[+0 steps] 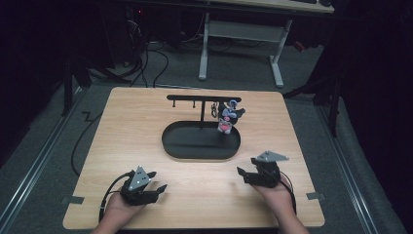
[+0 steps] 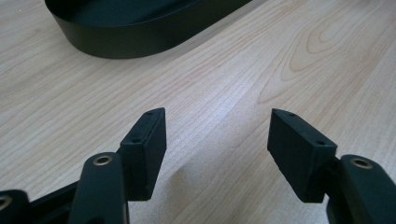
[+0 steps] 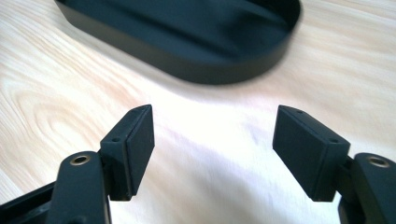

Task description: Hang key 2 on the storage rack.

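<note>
A black oval tray [image 1: 175, 146] sits at the table's middle, with a black T-shaped hanger stand [image 1: 202, 98] rising from its back. A small plush keychain figure [image 1: 226, 118] hangs from the stand's right end, above the tray. My left gripper [image 1: 157, 181] rests low near the front left of the table, jaws open and empty. My right gripper [image 1: 247, 167] is at the front right, also open with nothing between its jaws. In the left gripper view the gripper [image 2: 218, 125] faces the tray's wall [image 2: 140, 39]. The right gripper [image 3: 214, 121] points at the tray wall [image 3: 196, 65] too.
The wooden table [image 1: 122, 126] has tape marks at its front corners. Behind it stand a white desk frame [image 1: 243, 39] and cables on the grey floor. A metal rail [image 1: 34, 161] runs along the left side.
</note>
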Tool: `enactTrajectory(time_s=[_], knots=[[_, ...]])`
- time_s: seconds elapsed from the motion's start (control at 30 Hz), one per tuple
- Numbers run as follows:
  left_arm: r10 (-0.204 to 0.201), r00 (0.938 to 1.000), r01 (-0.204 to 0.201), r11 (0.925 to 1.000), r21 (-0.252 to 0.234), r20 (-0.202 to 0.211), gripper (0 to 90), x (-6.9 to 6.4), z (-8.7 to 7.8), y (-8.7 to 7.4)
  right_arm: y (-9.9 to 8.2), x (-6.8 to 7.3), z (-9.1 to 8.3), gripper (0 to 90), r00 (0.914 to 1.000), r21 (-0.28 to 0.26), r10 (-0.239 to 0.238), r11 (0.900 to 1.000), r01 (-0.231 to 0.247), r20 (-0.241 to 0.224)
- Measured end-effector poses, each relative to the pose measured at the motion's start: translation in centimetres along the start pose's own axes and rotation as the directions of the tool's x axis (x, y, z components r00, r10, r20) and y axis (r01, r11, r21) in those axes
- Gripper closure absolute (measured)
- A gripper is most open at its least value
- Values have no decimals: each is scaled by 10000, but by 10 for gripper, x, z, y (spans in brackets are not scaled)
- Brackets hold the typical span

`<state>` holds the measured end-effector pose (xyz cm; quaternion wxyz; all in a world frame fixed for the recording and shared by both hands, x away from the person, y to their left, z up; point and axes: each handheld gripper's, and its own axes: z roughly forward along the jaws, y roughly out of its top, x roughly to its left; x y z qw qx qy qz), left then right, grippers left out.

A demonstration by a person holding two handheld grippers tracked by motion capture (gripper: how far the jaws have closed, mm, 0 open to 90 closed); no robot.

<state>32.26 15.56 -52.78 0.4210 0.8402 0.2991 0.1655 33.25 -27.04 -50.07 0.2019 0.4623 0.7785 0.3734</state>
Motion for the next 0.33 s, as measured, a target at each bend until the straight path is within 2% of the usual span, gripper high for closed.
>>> enactTrajectory(time_s=[0.13, 0.17, 0.2, 0.27, 0.33], knots=[[-86, 10000, 86, 10000, -30, -7, 381, 0, 0, 0, -36, 3, -14, 261, 9996, -826, -23, 9966, 45, 272], [-108, 9999, 108, 9999, -64, 3, 380, 0, 0, 0, -37, 2, -22, 255, 9999, -929, 48, 9957, -39, 101], [-108, 9999, 108, 9999, -64, 3, 380, 0, 0, 0, -37, 2, -22, 255, 9999, -929, 48, 9957, -39, 101], [-104, 9999, 104, 9999, -73, 7, 378, 0, 0, 1, -37, -2, -28, 249, 9990, -1294, -38, 9916, 96, 446], [-112, 9999, 112, 9999, -86, -55, 372, 0, 1, 1, -38, -6, -29, 227, 9984, -1348, 284, 9906, -215, 496]])
